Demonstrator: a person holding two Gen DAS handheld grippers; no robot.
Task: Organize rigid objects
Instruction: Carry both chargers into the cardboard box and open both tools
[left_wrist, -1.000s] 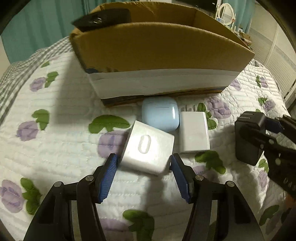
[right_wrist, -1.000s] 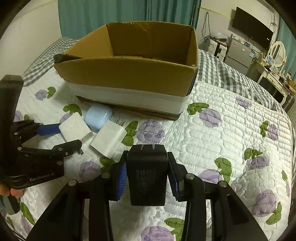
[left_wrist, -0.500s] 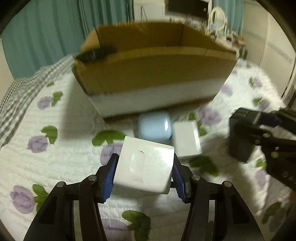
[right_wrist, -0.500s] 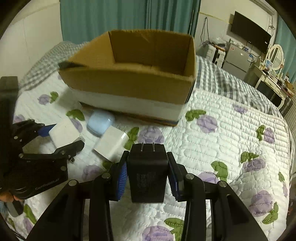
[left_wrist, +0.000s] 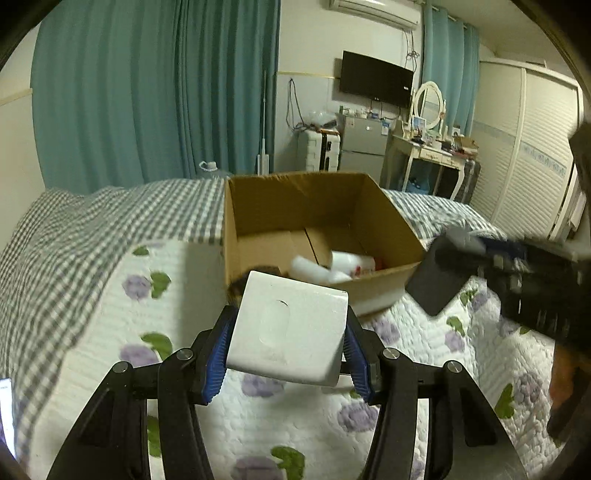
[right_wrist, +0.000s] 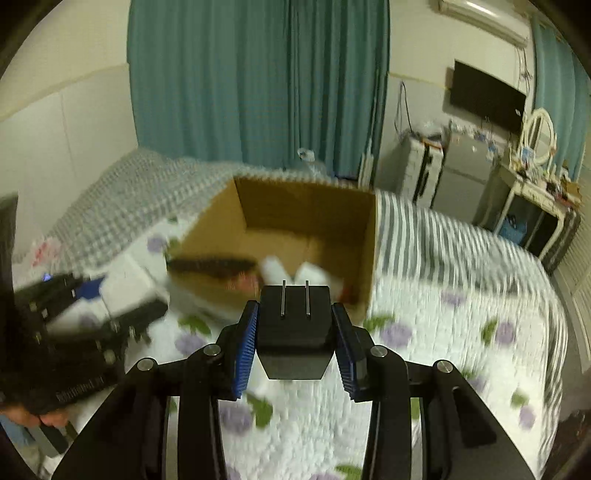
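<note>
My left gripper is shut on a white square charger and holds it up in the air, short of the open cardboard box. My right gripper is shut on a black plug adapter, its two prongs pointing at the box. In the left wrist view the black adapter shows at the right, near the box's right corner. In the right wrist view the white charger shows blurred at the left. White objects lie inside the box.
The box stands on a bed with a white flowered quilt and a grey checked blanket. Teal curtains, a wall TV, a small fridge and a dressing table stand behind.
Both grippers have lifted their loads off the quilt and risen, so the views now look over the box rim into its inside. The blue case and white plug have dropped out of view.
</note>
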